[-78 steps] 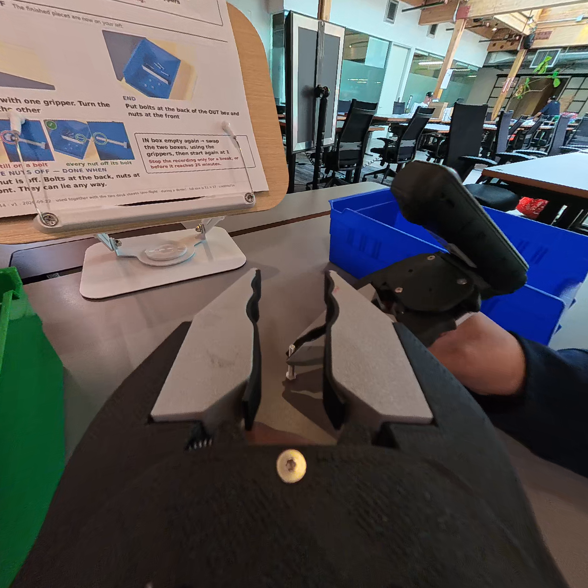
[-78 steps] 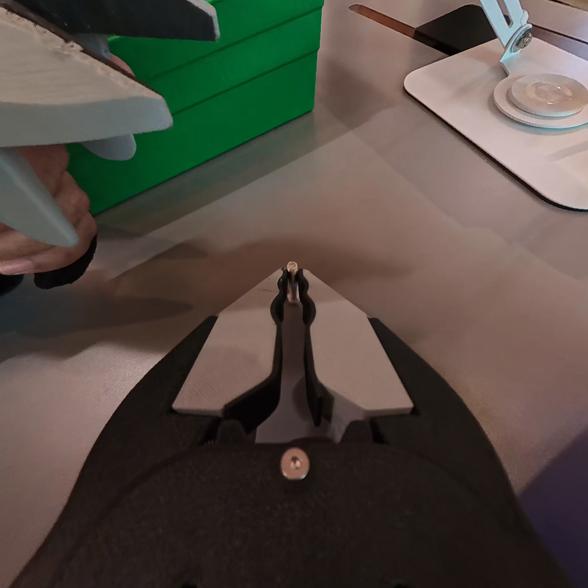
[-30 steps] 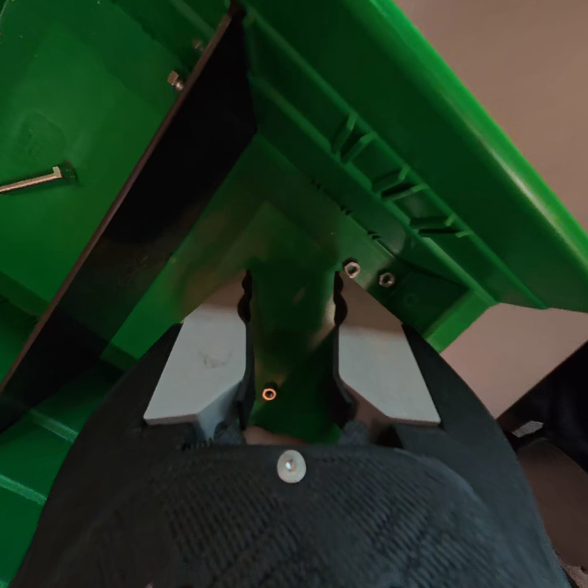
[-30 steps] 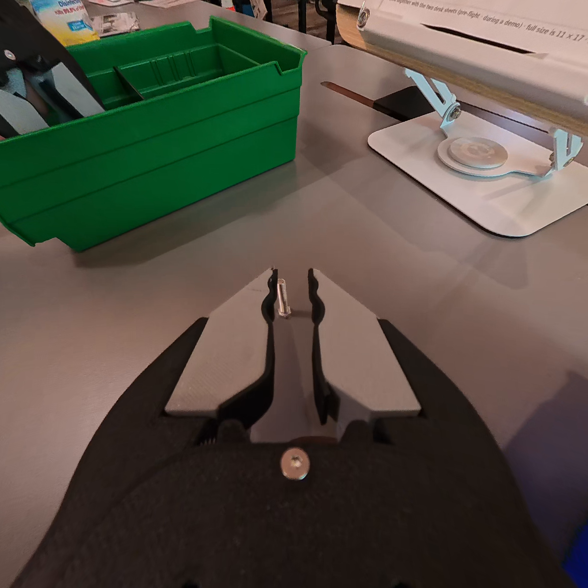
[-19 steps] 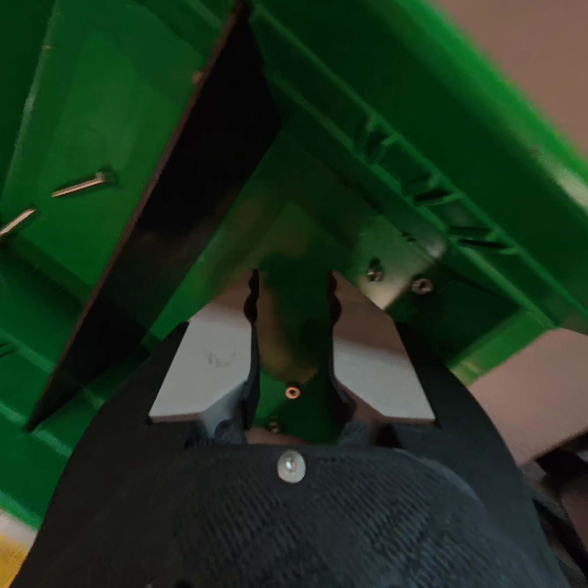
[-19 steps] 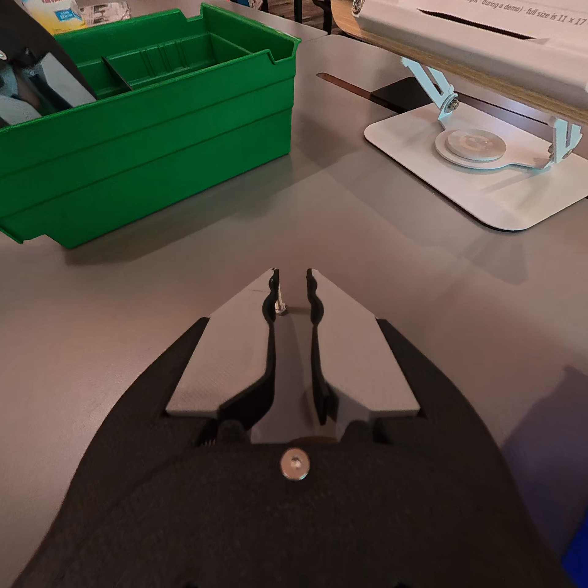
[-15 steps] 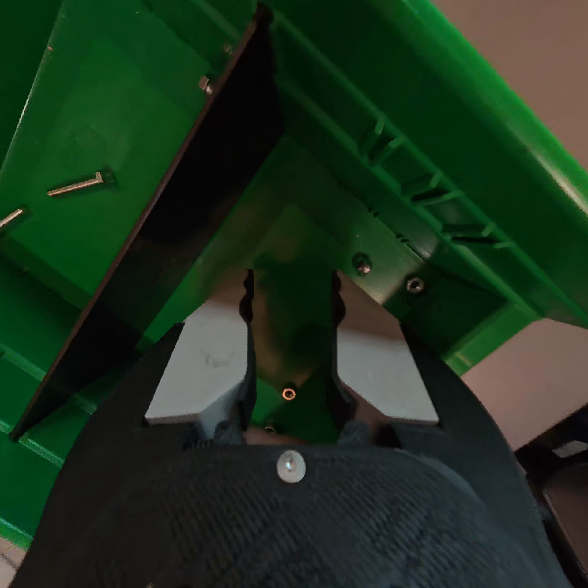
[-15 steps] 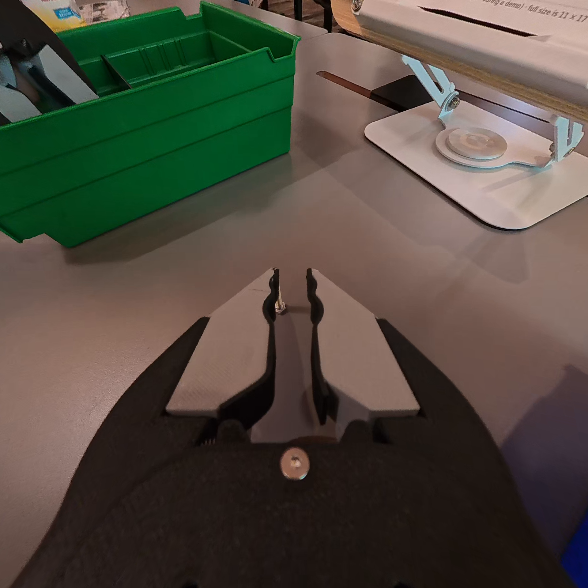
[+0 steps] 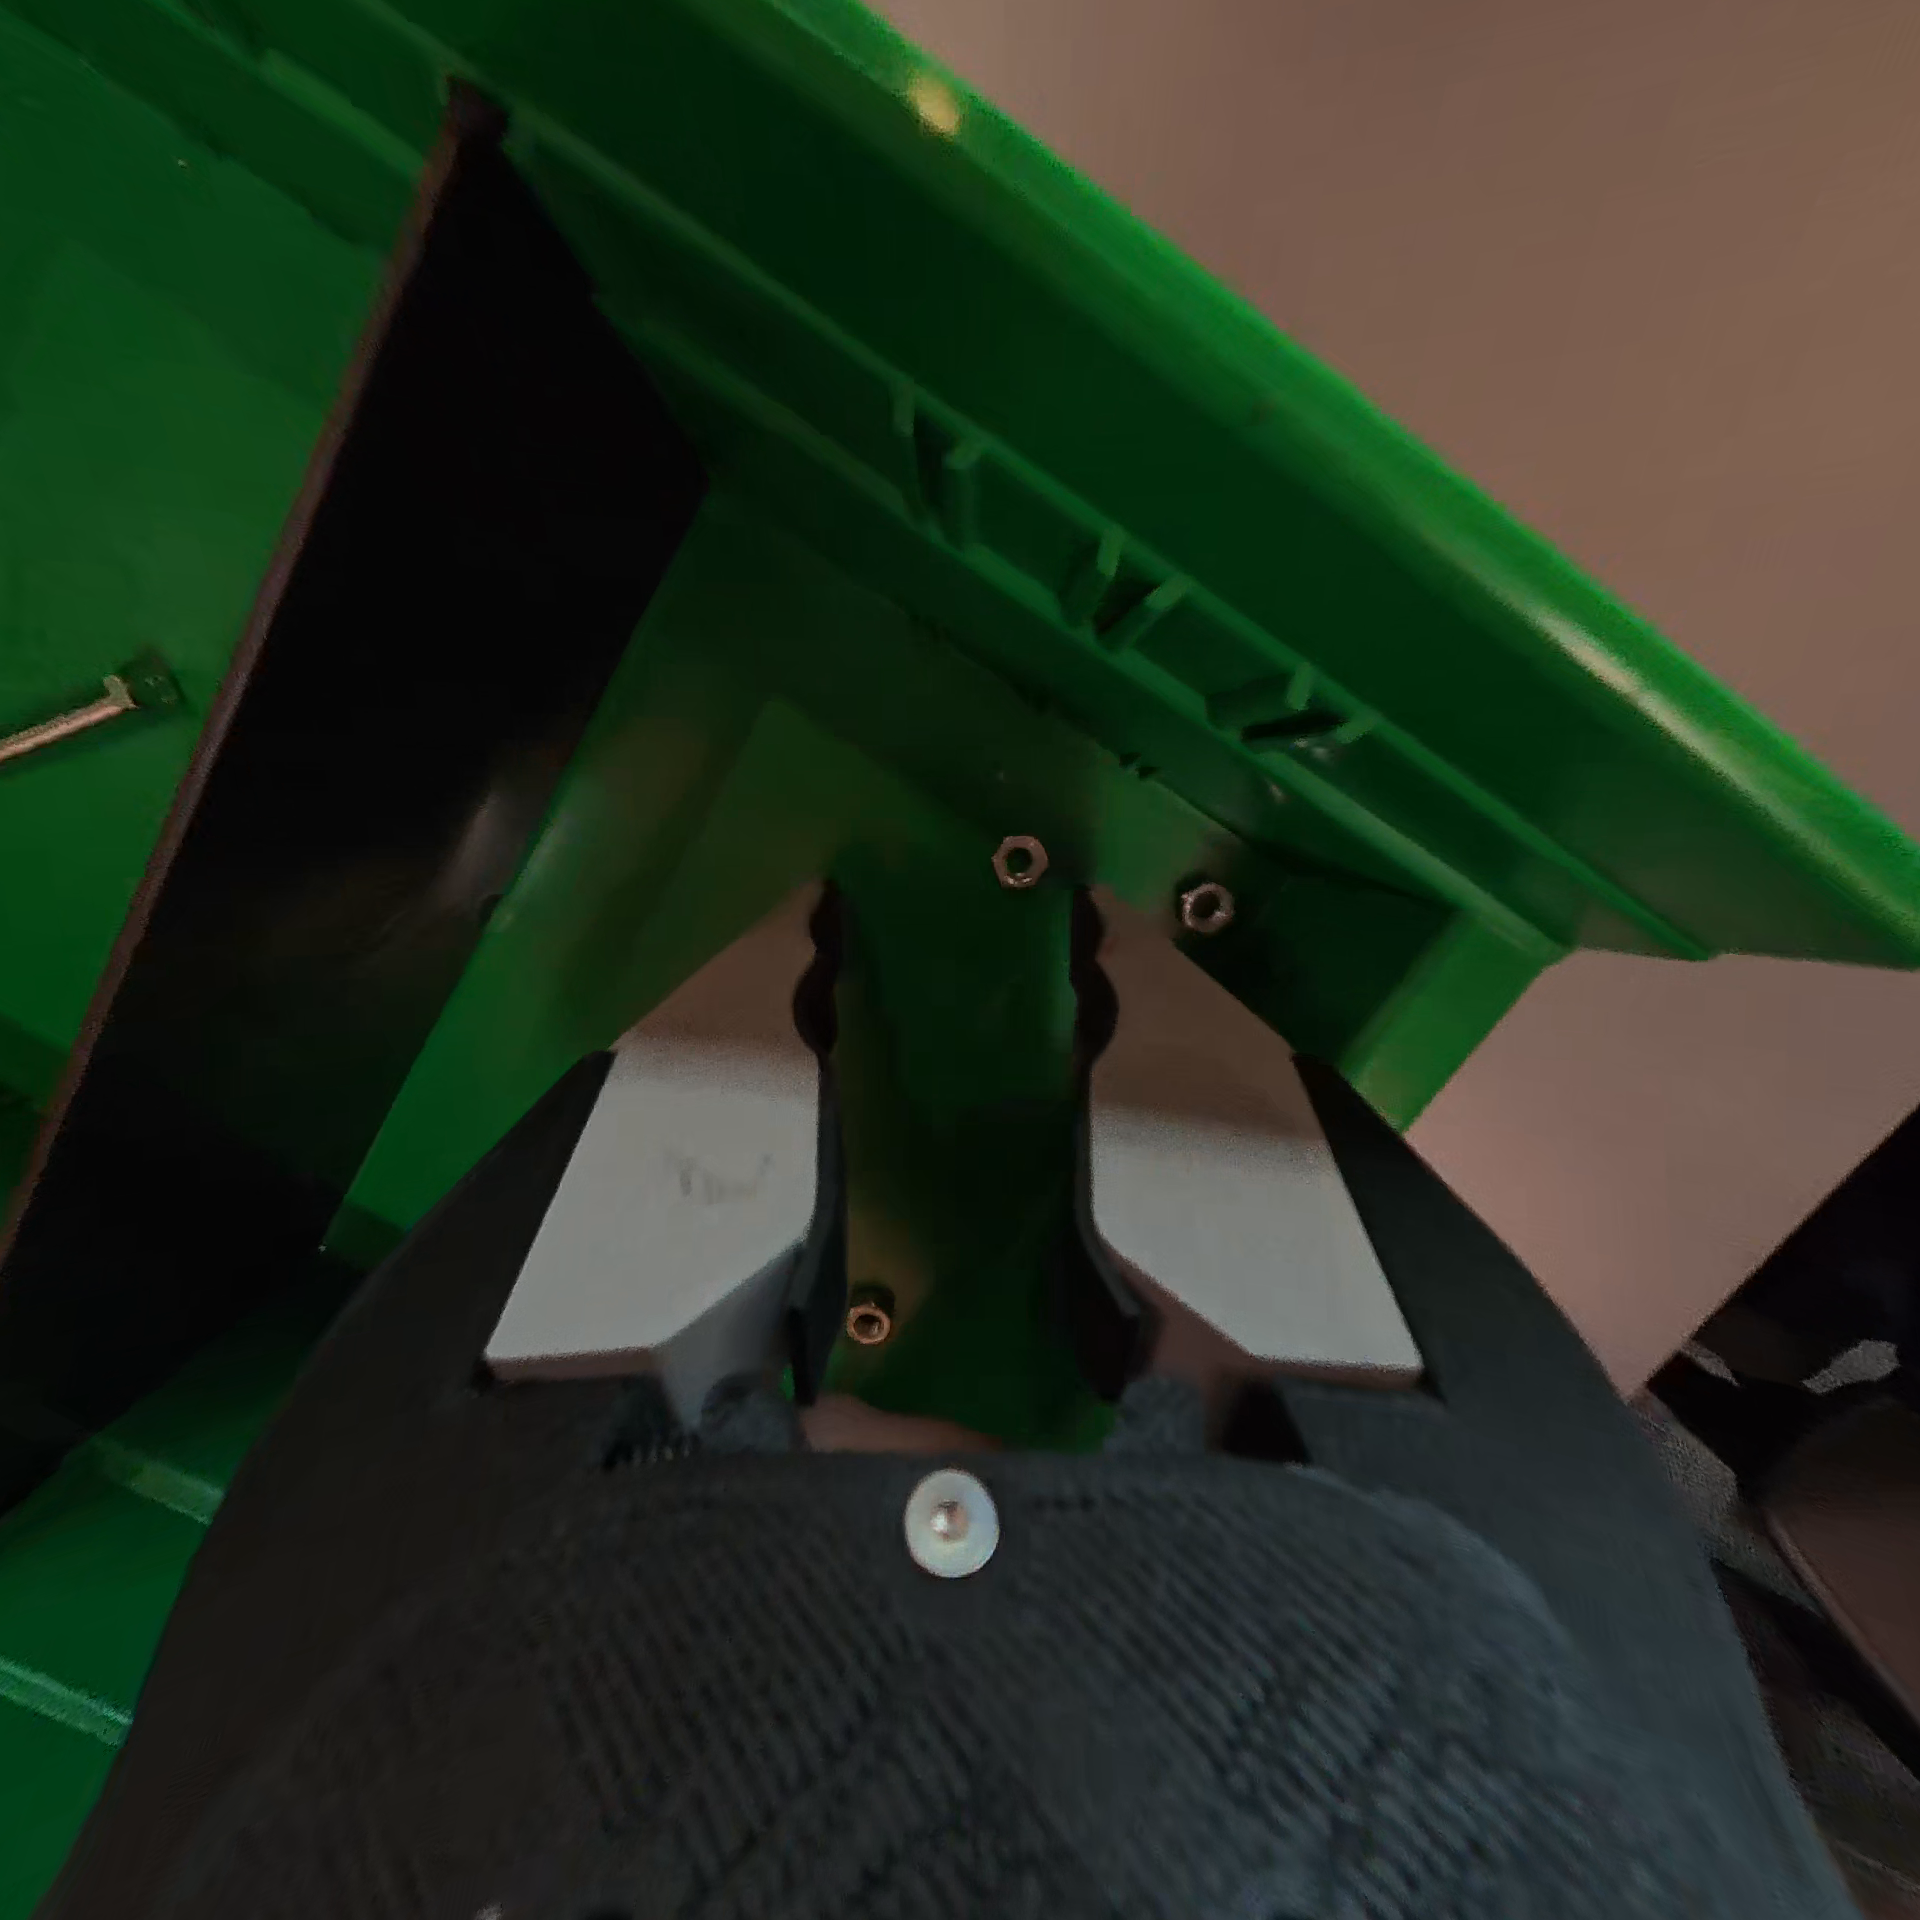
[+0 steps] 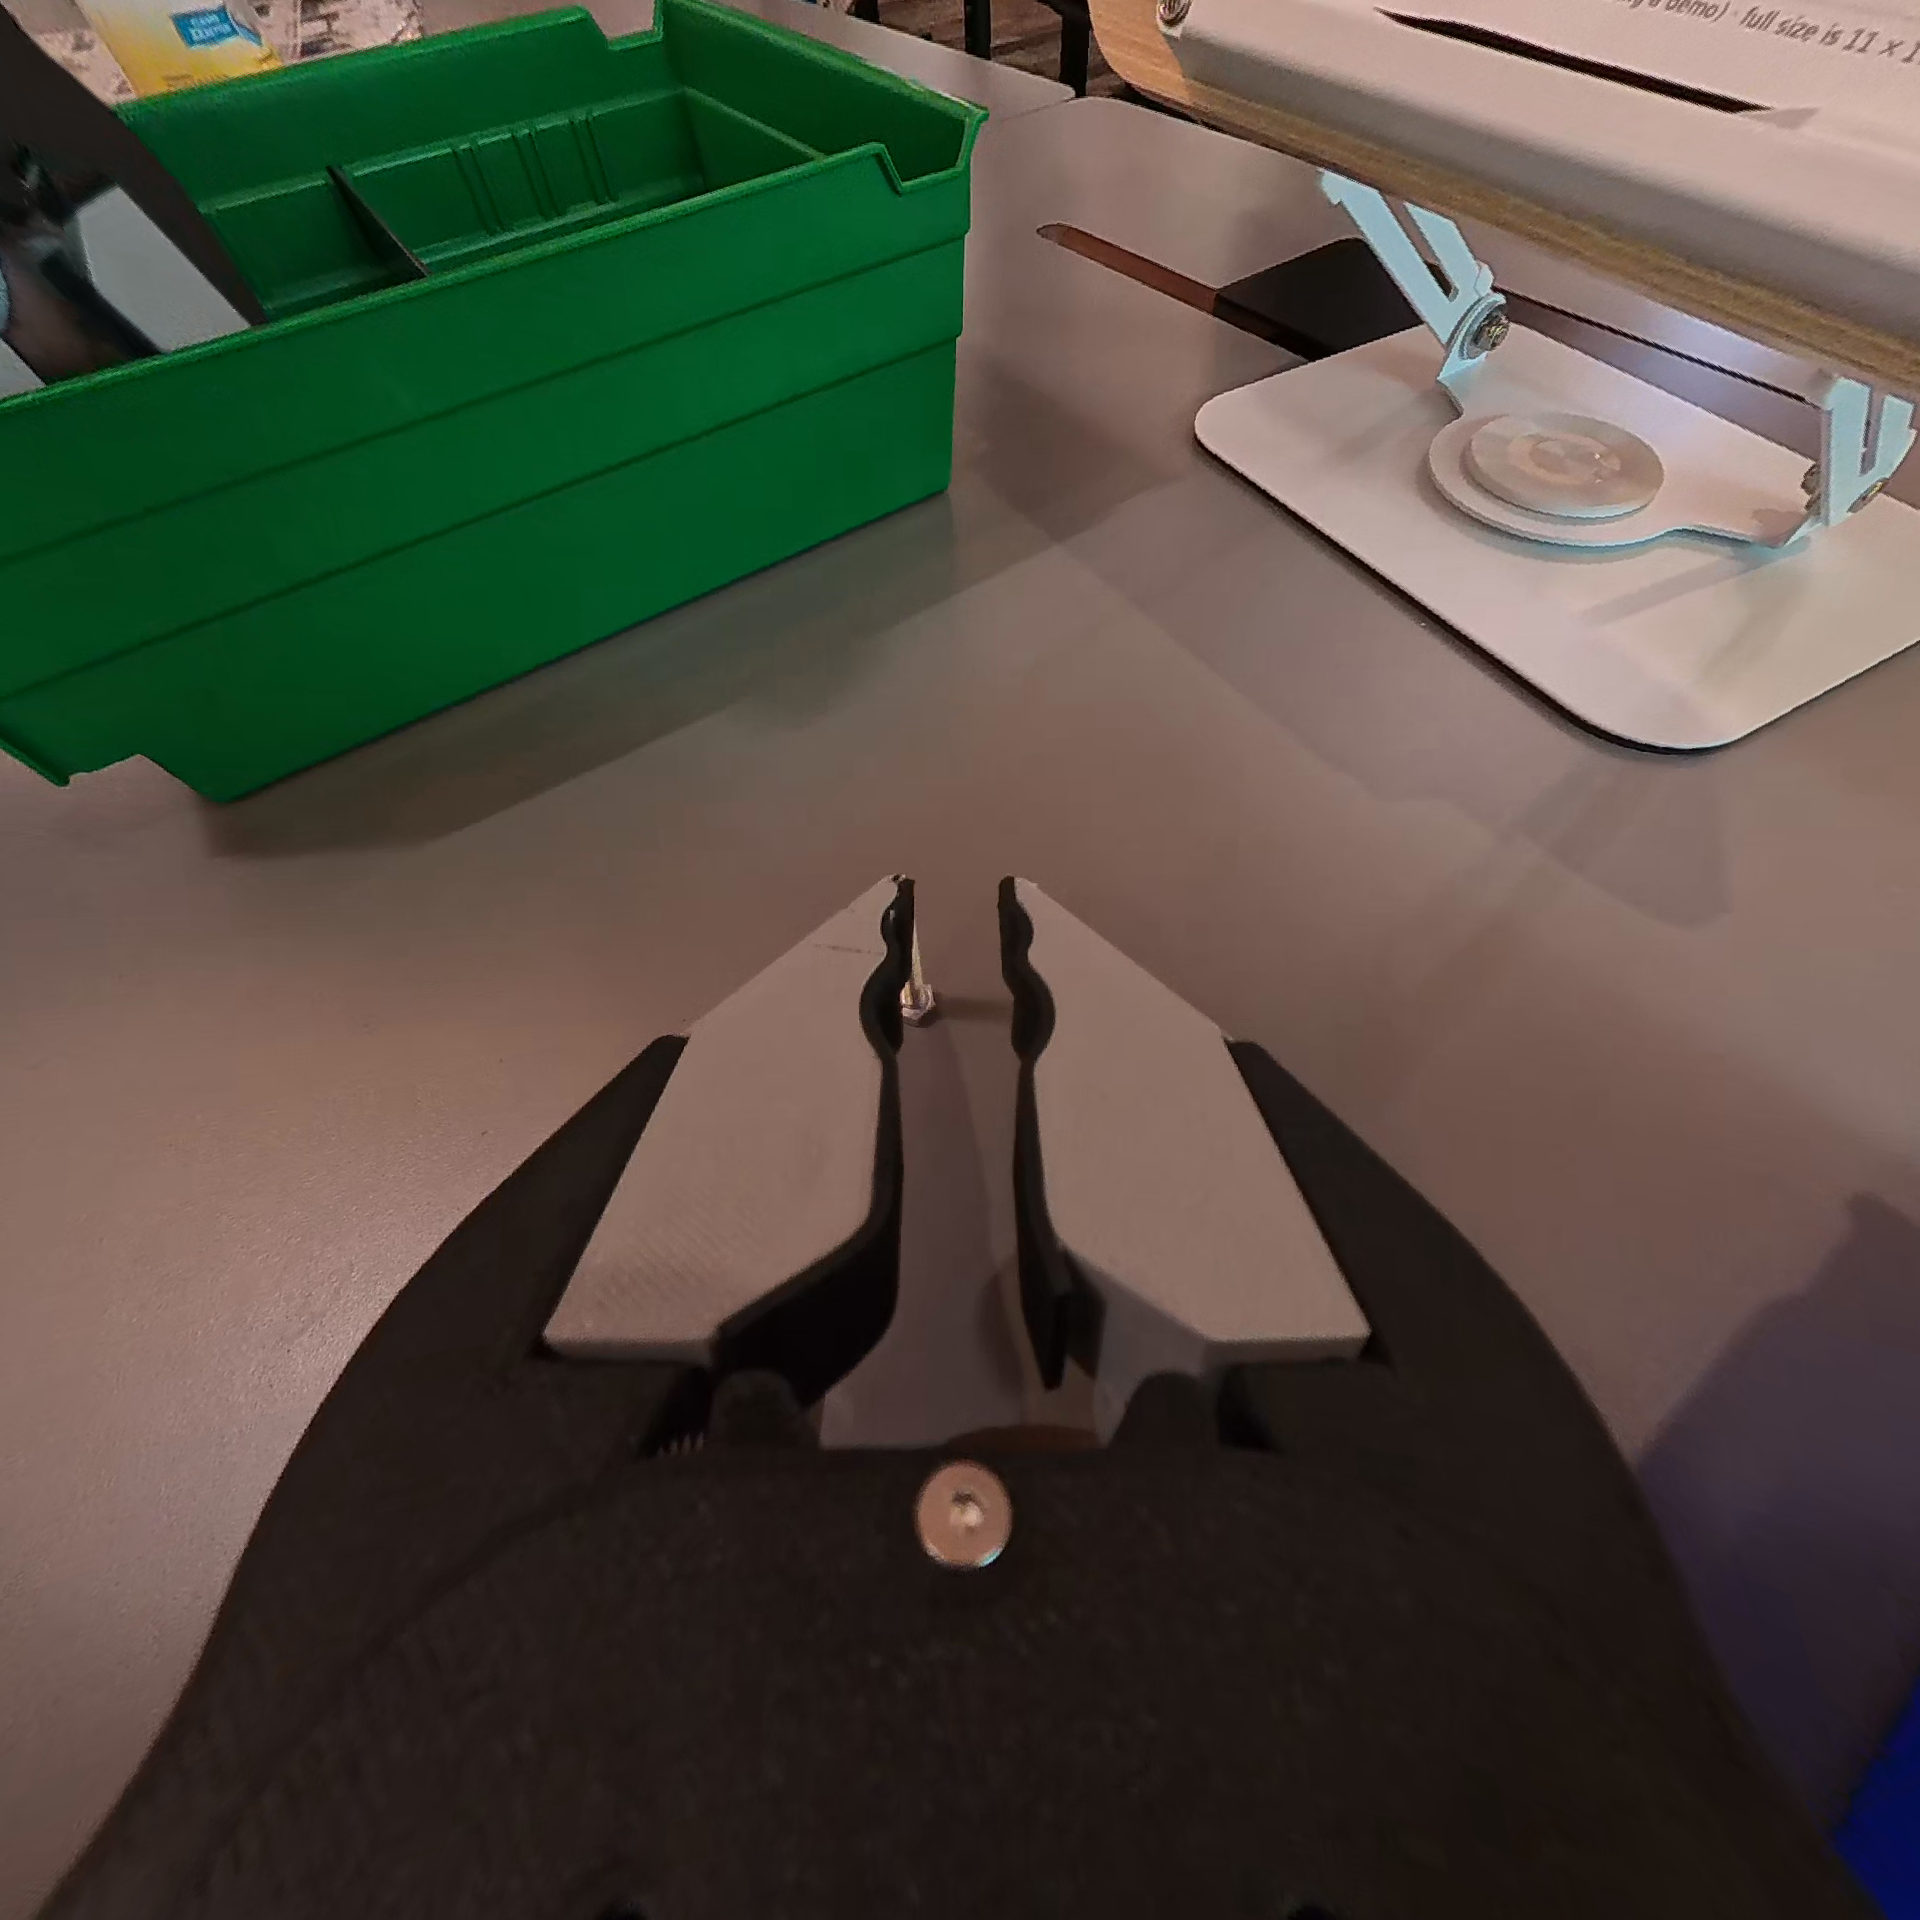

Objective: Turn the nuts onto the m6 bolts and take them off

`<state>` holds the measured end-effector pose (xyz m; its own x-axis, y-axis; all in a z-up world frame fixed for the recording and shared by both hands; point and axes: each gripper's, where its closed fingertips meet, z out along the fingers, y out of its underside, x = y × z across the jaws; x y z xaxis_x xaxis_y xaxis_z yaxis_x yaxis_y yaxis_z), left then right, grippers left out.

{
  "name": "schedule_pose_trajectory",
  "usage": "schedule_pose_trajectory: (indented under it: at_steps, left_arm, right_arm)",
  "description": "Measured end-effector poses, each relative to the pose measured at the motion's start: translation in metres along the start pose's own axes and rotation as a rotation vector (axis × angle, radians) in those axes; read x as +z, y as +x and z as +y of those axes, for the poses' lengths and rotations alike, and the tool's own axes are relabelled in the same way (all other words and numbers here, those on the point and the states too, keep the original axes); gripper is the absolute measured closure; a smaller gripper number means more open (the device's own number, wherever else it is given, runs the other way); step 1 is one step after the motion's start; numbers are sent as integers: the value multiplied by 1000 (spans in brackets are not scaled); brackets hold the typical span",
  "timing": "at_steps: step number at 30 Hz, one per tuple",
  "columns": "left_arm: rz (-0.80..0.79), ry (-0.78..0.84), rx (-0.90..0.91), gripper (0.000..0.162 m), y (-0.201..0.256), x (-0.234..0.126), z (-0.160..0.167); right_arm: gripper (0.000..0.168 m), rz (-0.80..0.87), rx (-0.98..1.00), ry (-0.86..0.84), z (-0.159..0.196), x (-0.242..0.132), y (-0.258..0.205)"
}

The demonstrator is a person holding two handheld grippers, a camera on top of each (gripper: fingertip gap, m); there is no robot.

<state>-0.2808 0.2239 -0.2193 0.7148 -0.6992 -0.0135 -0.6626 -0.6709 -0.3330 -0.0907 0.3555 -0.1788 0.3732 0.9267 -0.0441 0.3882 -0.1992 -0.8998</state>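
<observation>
Hovering inside the green bin (image 9: 1195,436), the left gripper (image 9: 951,914) has its jaws spread wide with nothing between them. Three small hex nuts lie on the bin floor in the compartment on this side of the black divider (image 9: 343,790): one nut (image 9: 1019,862) sits just past the fingertips, slightly toward the right finger; a second nut (image 9: 1204,906) is just right of the right fingertip, near the bin's corner; a third nut (image 9: 867,1323) shows deep in the gap, close to the base of the left finger. All look brass-tinted with a dark centre hole, lying flat. A long silver bolt (image 9: 73,717) lies in the other compartment beyond the divider, well apart from the gripper. The right gripper (image 10: 956,883) is low over the grey table (image 10: 1299,883), jaws narrowly parted, not clamped. A short silver bolt (image 10: 916,977) stands upright, hex head down, between the fingers, against the inner face of the left finger with a clear gap to the right one; whether its head touches the table, can't tell. A white stand (image 10: 1558,582) sits far right; the green bin is far left in this view.
</observation>
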Motion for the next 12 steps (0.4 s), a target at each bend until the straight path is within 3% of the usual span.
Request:
schedule_pose_trajectory:
  at_steps: [10,12]
  left_arm:
    - [-3,-2,22,134,3,5,-3]
    - [-13,7,30,152,1,6,-5]
  right_arm:
    - [156,-3,-1,6,-2,-1,-1]
    - [156,-4,-4,7,-2,-1,-2]
